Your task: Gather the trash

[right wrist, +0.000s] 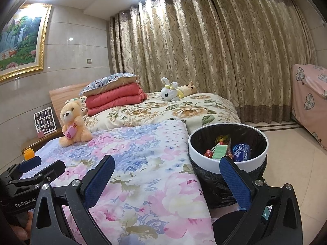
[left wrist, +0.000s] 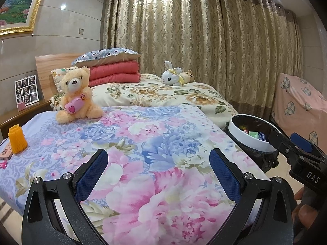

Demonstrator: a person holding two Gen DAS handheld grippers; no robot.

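Over the near end of the bed [left wrist: 143, 134], the left gripper [left wrist: 158, 173] spreads its fingers wide and holds nothing. The right gripper [right wrist: 167, 178] is likewise wide and bare, one finger before the bin [right wrist: 206, 164]. The bin stands on the floor against the bed's side, with wrappers [right wrist: 229, 149] inside. Farther up the bed sits a teddy bear [left wrist: 78, 96], and beyond it a toy rabbit [left wrist: 173, 75].

Bin [right wrist: 206, 160] mouth open above; bedspread [right wrist: 143, 163] bare between bear [right wrist: 74, 122], bin.
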